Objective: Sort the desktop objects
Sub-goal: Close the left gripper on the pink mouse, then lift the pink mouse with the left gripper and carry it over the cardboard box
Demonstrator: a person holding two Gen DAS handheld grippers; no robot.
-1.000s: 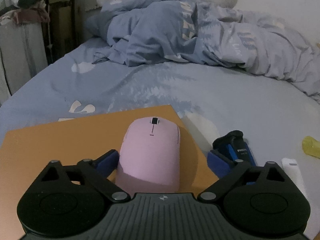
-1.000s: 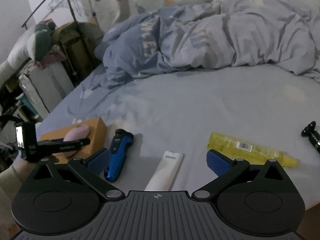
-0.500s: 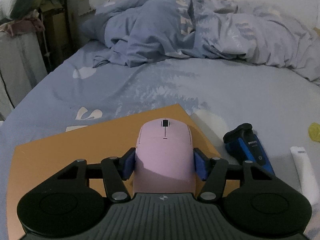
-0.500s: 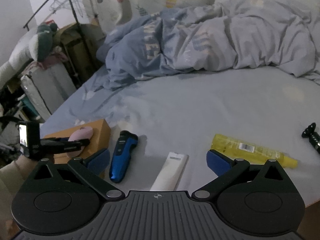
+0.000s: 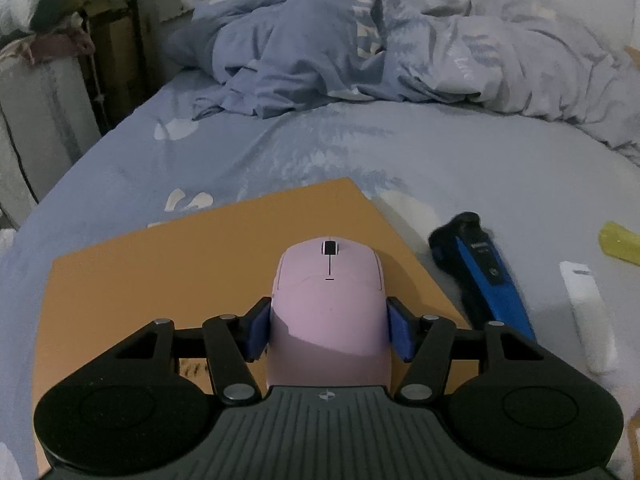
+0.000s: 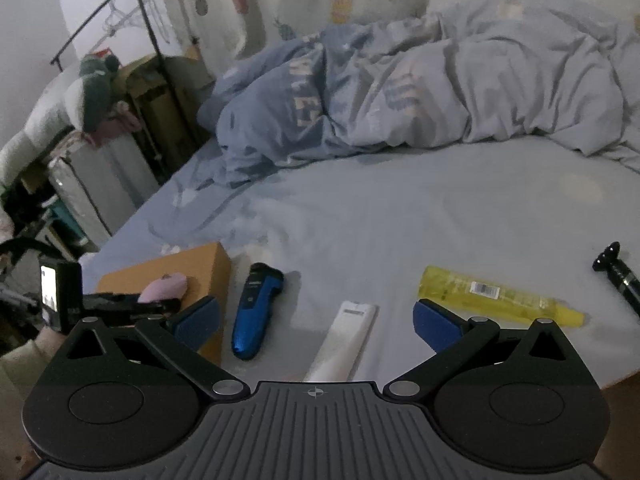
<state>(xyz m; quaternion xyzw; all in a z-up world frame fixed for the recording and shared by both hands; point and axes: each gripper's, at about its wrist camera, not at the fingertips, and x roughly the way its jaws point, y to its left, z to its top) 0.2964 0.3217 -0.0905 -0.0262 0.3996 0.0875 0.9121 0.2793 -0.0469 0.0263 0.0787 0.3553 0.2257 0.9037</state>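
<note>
The left gripper (image 5: 328, 330) is clamped on the rounded pale-pink computer mouse (image 5: 329, 304), its blue pads (image 5: 259, 332) pressing the mouse's two flanks, so the step in hand is judged to be the pickup of one item for sorting. The mouse sits over the flat orange cardboard box (image 5: 200, 264), toward the box's right edge; whether it rests on the lid or is lifted clear of it cannot be told.

To the right of the box, on the light-blue bedsheet (image 5: 460, 168), lie a blue-and-black electric shaver (image 6: 256, 312) just beside it, then a white plastic tube (image 6: 348, 340), then a yellow transparent bottle (image 6: 496, 294), and farthest off a black screw-topped rod (image 6: 618, 276).

The right gripper (image 6: 316, 318) hangs with its jaws spread wide and nothing between them, above the white tube.

The next move probably calls for carrying the mouse clear of the box without tilting it, since the smooth curved shell could slip from a sideways pinch. Its destination is not evident.
</note>
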